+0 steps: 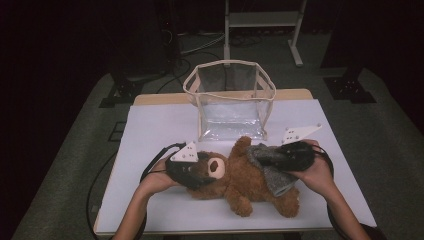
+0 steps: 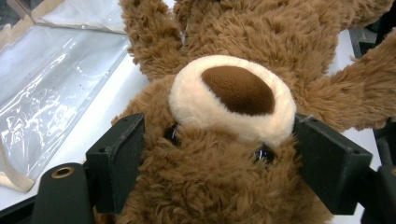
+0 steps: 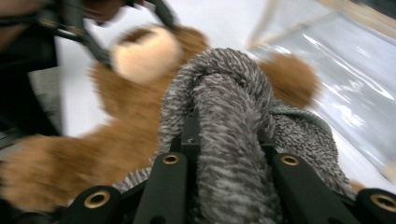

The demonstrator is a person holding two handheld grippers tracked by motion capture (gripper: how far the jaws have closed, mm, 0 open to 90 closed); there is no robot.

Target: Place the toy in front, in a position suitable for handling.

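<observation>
1. We see a brown bear (image 1: 245, 177) lying on its back on the white desk (image 1: 160, 125), near edge, head to the left, legs to the right. A clear bag (image 1: 230, 97) stands open just beyond it, at the far middle.
2. A grey cloth (image 1: 272, 167) is draped over the bear's lower body on the right side.
3. Left gripper (image 1: 197, 170): the jaws straddle the bear's head, one at each side of the face in the left gripper view (image 2: 233, 154). They stand at a middling width and seem to touch the fur; we cannot tell whether they press.
4. Right gripper (image 1: 287, 156): the jaws are pinched on a bunched fold of the cloth (image 3: 233, 140), which rises between them in the right gripper view. That grip looks firm.
5. Handling, as we judge it: the bear is light, soft and squashy, so it will give under the jaws and may flop when lifted. The head is the fullest place to clamp. Its plush is not slippery or fragile.
6. The cloth is thin, limp and fuzzy. Grab a fold, not a flat patch, since it will sag and drag over the fur.
7. Pose: both forearms come in from the near edge. The left hand (image 1: 160, 177) lies low and points right toward the head. The right hand (image 1: 315, 172) reaches left over the bear's legs, its gripper about level.
</observation>
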